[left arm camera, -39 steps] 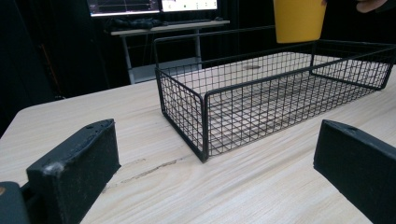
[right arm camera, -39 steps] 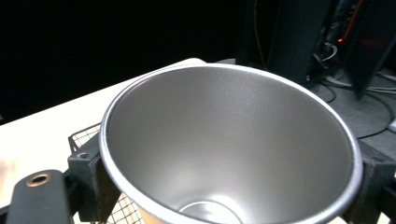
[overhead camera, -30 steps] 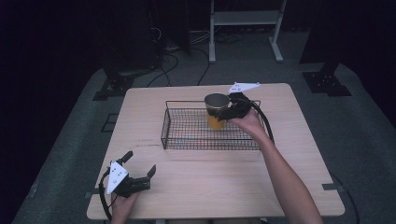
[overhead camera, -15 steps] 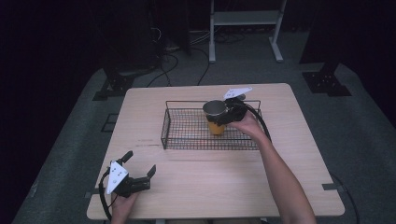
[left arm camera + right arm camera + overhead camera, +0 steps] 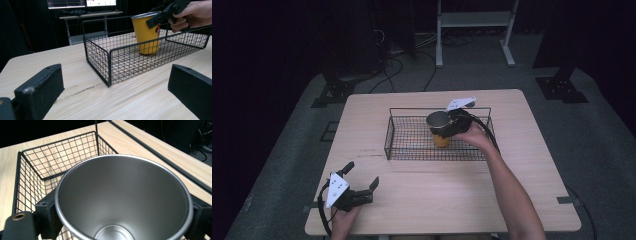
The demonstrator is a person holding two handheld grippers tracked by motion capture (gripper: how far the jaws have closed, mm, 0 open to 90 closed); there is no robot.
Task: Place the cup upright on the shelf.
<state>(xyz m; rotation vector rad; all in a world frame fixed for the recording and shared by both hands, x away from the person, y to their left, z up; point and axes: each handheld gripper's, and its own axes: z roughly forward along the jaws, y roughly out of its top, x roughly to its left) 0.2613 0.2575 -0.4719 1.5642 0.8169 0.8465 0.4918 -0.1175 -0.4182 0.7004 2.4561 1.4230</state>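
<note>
A yellow cup (image 5: 441,141) with a steel inside (image 5: 125,195) stands upright in the black wire basket (image 5: 412,150), right of its middle. My right gripper (image 5: 443,128) is shut on the cup at its rim, one jaw on each side. In the left gripper view the cup (image 5: 146,35) has its base at or just above the basket floor, with the right gripper (image 5: 162,12) and a hand over it. My left gripper (image 5: 362,175) rests open on the table (image 5: 522,165) at the front left, nothing between its jaws.
The basket (image 5: 100,57) sits at the table's far middle; its near corner faces my left gripper (image 5: 116,72). In the right gripper view, basket mesh (image 5: 37,167) lies ahead of the cup. A white metal rack (image 5: 474,20) stands on the floor beyond the table.
My right gripper has carried the cup a little toward the near side and down into the basket. The left gripper has not moved.
</note>
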